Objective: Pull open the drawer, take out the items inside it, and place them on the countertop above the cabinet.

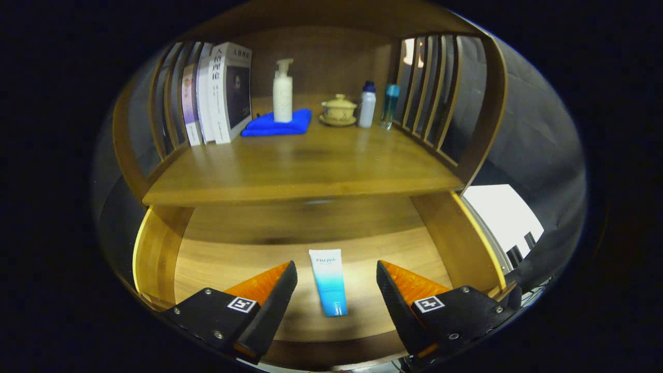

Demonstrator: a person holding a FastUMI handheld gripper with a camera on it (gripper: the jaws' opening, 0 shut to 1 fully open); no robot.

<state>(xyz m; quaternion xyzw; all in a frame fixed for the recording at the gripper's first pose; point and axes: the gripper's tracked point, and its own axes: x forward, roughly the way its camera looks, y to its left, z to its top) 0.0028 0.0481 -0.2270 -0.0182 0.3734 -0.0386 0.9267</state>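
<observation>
The wooden drawer (155, 248) stands pulled open below the countertop (300, 171). On its floor lies a white-and-blue tube (328, 282), lengthwise, cap end toward me. My gripper (336, 272) hovers over the drawer, open, with the tube lying in the gap between the two fingers and below them. Neither finger touches the tube.
At the back of the countertop stand several books (220, 93), a white pump bottle (283, 93) on a blue cloth (278, 124), a lidded tea bowl (339, 110), a white bottle (367, 105) and a teal bottle (389, 106). Slatted wooden sides (430, 98) flank the shelf.
</observation>
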